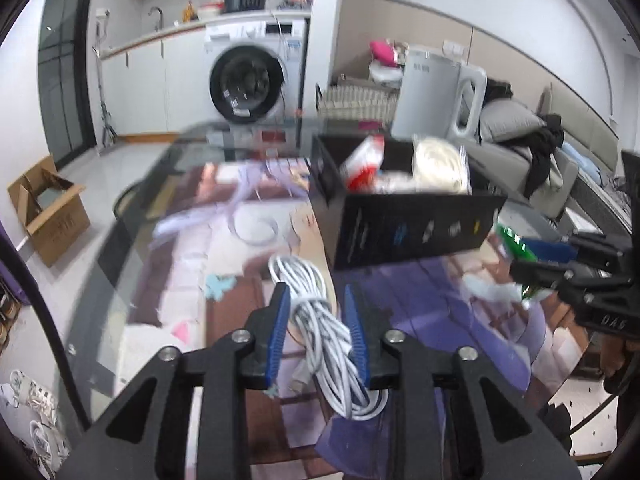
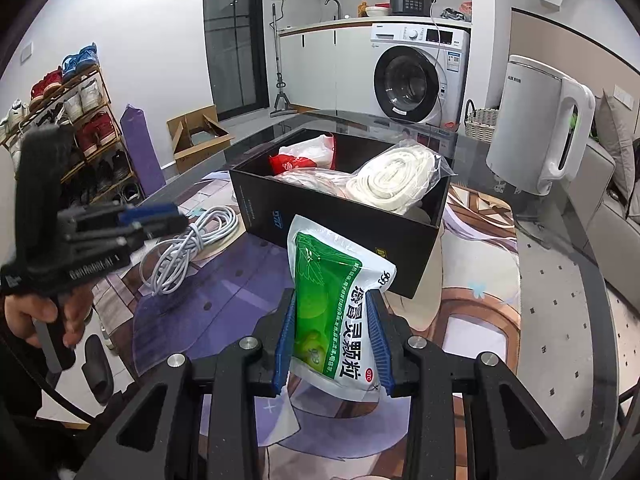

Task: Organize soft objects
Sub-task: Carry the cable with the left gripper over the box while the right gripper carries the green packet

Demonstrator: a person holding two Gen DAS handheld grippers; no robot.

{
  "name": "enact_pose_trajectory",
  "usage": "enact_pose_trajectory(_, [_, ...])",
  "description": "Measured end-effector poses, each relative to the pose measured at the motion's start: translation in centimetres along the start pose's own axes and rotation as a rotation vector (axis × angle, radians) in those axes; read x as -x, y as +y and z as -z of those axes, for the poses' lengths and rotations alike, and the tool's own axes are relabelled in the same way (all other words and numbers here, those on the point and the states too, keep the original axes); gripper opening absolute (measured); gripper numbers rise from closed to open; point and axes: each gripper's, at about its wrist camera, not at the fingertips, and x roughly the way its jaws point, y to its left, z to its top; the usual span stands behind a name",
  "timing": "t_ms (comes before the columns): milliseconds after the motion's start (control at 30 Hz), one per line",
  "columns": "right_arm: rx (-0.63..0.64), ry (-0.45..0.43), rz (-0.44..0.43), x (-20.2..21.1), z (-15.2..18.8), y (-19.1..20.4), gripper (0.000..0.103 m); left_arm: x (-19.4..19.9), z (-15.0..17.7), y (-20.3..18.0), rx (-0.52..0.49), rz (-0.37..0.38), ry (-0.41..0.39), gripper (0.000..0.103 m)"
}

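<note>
White cable [image 1: 324, 332], seen from the left wrist, lies coiled on the glass table [image 1: 120, 264] between the spread, unclenched fingers of the left gripper [image 1: 318, 322], with the black box [image 1: 404, 224] just beyond. From the right wrist, a green-and-white pouch [image 2: 332, 312] is clamped by the right gripper [image 2: 332, 340] before the box's near edge, open table to the right.

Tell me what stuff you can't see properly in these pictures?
- Left wrist view: the black cardboard box and its contents are motion-blurred; its printing is unreadable.
- Left wrist view: the coiled white cable runs down behind the gripper frame.
- Right wrist view: the green-and-white medicine pouch hides part of the box front.
- Box bottom: covered by the bagged white rope.
</note>
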Motion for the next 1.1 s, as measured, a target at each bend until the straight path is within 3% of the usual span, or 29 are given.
enact_pose_trajectory(67, [0.001, 0.001, 0.001, -0.1, 0.0, 0.0, 0.034, -1.1, 0.4, -0.3, -0.003, -0.002, 0.032, 0.048])
enact_pose_trajectory(167, [-0.001, 0.0, 0.001, -0.1, 0.0, -0.1, 0.034, -2.1, 0.8, -0.5, -0.001, -0.014, 0.065, 0.051])
enact_pose_trajectory(233, [-0.005, 0.001, 0.0, -0.2, 0.0, -0.2, 0.034, -2.1, 0.9, -0.9, -0.021, -0.027, 0.062, 0.043])
enact_pose_trajectory(267, [-0.006, 0.001, -0.001, -0.3, 0.0, -0.2, 0.034, -2.2, 0.9, -0.9, -0.028, -0.039, 0.059, 0.03])
enact_pose_trajectory(367, [-0.003, -0.002, -0.001, -0.2, 0.1, -0.2, 0.034, -2.0, 0.9, -0.6, -0.022, -0.05, 0.049, 0.024])
enact_pose_trajectory(633, [-0.013, -0.036, 0.011, 0.7, -0.1, -0.6, 0.034, 0.9, 0.0, 0.5, 0.024, -0.021, -0.045, 0.024])
enact_pose_trajectory(867, [-0.039, -0.089, 0.051, 2.3, -0.7, -1.5, 0.034, 4.3, -2.0, -0.9, 0.008, 0.024, -0.146, 0.024])
enact_pose_trajectory(1100, [-0.045, -0.125, 0.074, 2.8, -2.2, -1.9, 0.034, 3.9, -4.5, -2.2, 0.006, 0.061, -0.175, 0.024])
